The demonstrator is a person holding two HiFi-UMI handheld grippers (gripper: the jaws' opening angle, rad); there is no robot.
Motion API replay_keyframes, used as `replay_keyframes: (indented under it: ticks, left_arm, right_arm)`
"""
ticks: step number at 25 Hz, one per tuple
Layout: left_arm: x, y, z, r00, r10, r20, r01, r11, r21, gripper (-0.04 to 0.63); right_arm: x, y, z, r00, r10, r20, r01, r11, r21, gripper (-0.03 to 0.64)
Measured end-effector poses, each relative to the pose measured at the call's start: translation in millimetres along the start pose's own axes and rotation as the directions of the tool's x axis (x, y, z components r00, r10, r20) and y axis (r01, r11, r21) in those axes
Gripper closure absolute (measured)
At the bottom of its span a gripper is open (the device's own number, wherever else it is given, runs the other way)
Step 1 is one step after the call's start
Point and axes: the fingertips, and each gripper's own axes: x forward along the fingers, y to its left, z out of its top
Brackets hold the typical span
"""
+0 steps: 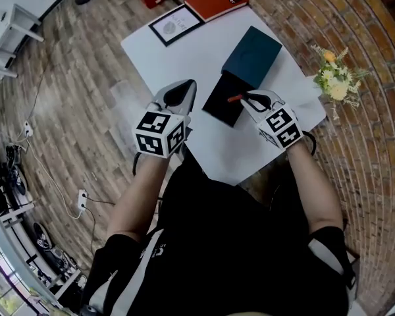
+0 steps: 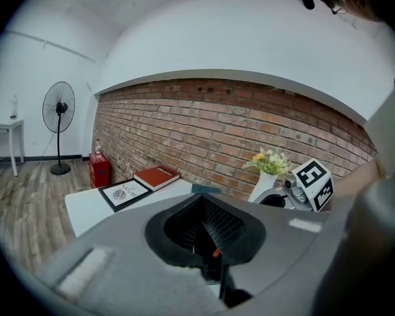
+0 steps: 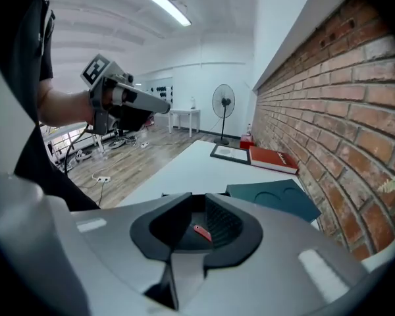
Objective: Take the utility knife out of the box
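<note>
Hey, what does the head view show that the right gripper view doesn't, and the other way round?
Only the head view shows the marker cube on the right tongs. Only the right gripper view shows the ceiling light. Both show the left tongs, the teal lid, the red book, the framed print and the red utility knife, which sits between the open right tongs.

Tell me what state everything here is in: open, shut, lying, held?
box: open, lid off
lid: lying on the table beside the box
utility knife: lying in the box, not gripped
right gripper: jaws apart, over the knife
left gripper: jaws together, empty
red book: closed, lying flat
</note>
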Motion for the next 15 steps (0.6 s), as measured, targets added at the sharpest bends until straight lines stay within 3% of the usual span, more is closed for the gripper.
replay_keyframes:
  ticks: [7, 15]
  left_arm:
    - [16, 26, -18, 0.999, -0.033, -0.025, 0.032, 0.999, -0.035, 0.588]
    - [31, 46, -30, 0.997, -0.069, -0.047, 0.066, 0.996, -0.062, 0.588]
  right_arm:
    - [46, 7, -22, 0.983, 0.057, -0.173, -0.075, 0.992, -0.099, 0.541]
    - [82, 7, -64, 0.920, 0.077, -0.384, -0.193, 0.943, -0.271, 0.532]
